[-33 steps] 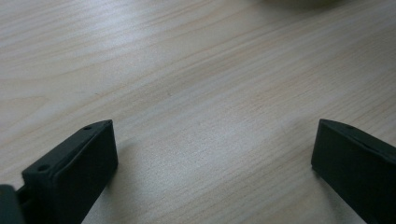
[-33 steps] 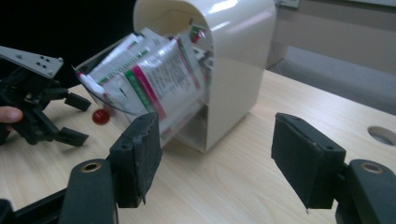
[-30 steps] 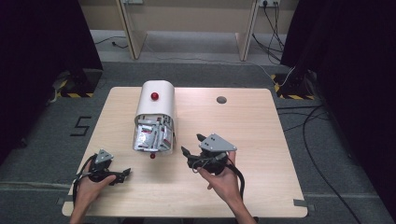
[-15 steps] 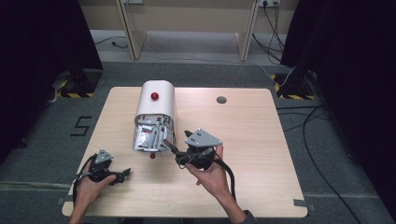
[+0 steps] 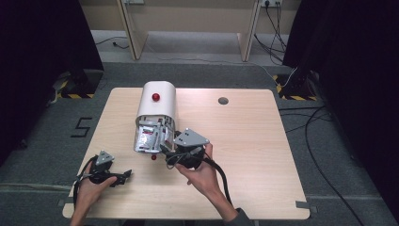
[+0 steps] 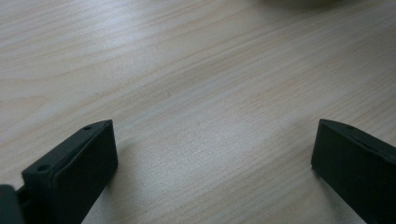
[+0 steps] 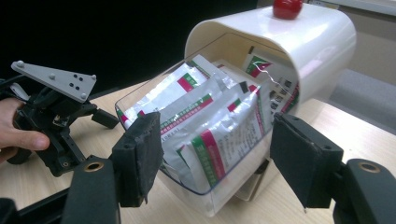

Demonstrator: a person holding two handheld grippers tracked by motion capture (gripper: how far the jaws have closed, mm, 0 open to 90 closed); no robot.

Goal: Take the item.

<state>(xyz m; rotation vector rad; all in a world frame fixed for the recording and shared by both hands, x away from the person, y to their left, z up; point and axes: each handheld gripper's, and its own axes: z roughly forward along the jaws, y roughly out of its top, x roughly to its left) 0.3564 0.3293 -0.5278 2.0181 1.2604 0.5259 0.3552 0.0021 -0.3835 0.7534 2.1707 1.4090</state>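
Foil sachets [image 7: 205, 126] are packed in a clear drawer [image 7: 196, 186] pulled out of a white box [image 5: 157, 104] at the counter's [image 5: 254, 141] left-centre. The right hand-held gripper [image 7: 215, 154] is spread before the drawer, empty. The left hand-held gripper [image 6: 210, 154] is likewise spread, empty, over bare wood. Sachets are judged light, soft and slippery; 1 upper edge should be pinched.

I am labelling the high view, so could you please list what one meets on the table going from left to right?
Left gripper → white container with its clear drawer of sachets → right gripper, just past the drawer → round grommet hole in the table.
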